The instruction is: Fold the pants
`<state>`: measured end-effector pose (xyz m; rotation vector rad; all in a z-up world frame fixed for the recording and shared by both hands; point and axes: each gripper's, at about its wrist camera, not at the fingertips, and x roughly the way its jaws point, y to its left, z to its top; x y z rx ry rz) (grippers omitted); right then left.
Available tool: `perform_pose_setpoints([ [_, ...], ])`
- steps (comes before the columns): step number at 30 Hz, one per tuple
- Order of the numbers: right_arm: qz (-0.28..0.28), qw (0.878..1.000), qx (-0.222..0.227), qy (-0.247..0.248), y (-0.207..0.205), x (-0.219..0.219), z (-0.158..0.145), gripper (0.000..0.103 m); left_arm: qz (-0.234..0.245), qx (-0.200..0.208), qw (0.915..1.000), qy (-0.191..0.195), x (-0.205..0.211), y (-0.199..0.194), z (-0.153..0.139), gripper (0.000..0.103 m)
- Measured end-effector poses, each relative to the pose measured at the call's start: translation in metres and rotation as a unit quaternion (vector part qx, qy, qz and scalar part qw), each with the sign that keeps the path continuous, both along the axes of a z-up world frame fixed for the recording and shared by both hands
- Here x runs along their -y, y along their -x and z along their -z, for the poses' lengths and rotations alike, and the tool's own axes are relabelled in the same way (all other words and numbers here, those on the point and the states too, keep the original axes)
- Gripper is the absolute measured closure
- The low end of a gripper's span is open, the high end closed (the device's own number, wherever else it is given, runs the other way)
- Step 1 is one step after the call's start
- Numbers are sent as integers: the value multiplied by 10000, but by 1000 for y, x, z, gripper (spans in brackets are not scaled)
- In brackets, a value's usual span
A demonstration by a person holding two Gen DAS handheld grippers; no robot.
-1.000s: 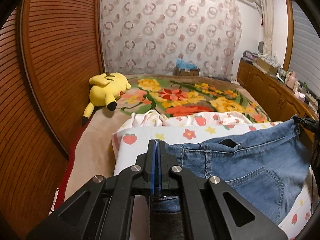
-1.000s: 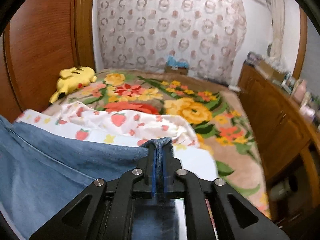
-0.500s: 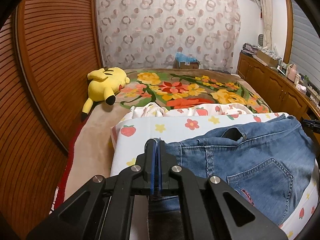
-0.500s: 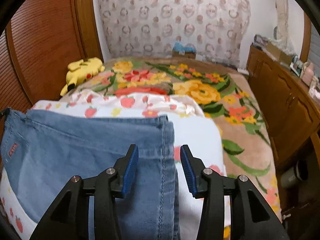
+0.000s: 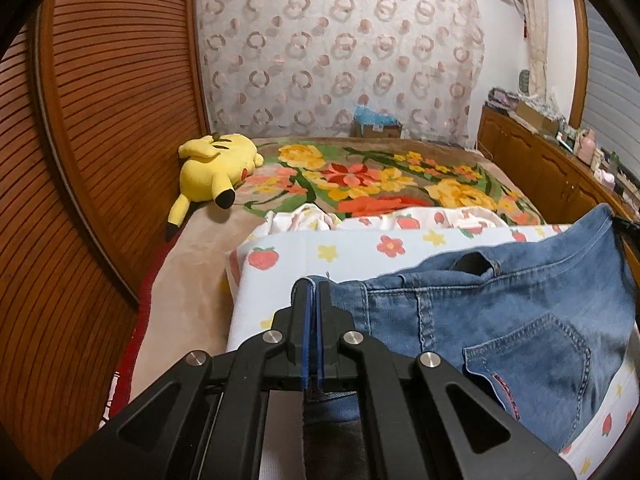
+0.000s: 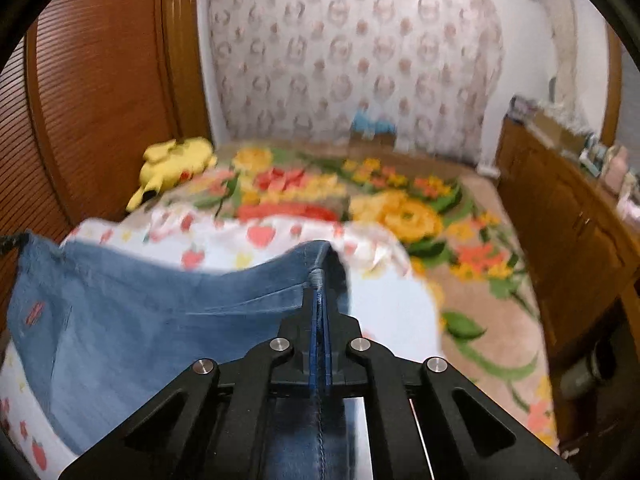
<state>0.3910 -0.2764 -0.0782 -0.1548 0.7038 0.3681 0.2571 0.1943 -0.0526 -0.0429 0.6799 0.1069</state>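
Half a second ago the right gripper stood open over the jeans; now its fingers are pressed together on a denim edge and that edge rises off the sheet, with the view blurred by motion. The left gripper has not changed: its fingers are clamped narrow on the waistband end, as they were a second ago.

The jeans lie across the strawberry-print sheet at the near end of the bed, back pocket up, stretched between the two grippers. Each holds one end of the same long edge, likely so the cloth can be lifted evenly and carried over as one panel rather than bunching in the middle. In the right view the denim slopes up to the fingers in a taut ridge, while the rest sags toward the sheet.

My guess is that a fold is just beginning: both ends are gripped, and the lifted edge needs to travel across onto the far half. A yellow plush and a floral blanket lie well apart, farther up the bed, out of the way.
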Motion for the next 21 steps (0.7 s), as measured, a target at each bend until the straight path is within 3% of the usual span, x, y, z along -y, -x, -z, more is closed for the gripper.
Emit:
perform_pose_setpoints([
  [4, 236, 9994, 241, 18, -18, -4, -10, 101, -98, 23, 9999, -27, -5, -5, 1, 100],
  [8, 310, 9990, 255, 203, -42, -18, 0, 101, -134, -37, 9999, -37, -9, -9, 6, 100],
  [15, 289, 9982, -78, 512, -69, -67, 29, 101, -89, -136, 9999, -5, -12, -10, 7, 100],
  [19, 337, 9985, -293, 304, -74, -60, 20, 99, -21, -183, 9998, 15, -10, -6, 3, 100],
  [21, 321, 9988, -293, 243, -69, -56, 13, 97, -13, -186, 9998, -3, -10, -4, 2, 95],
])
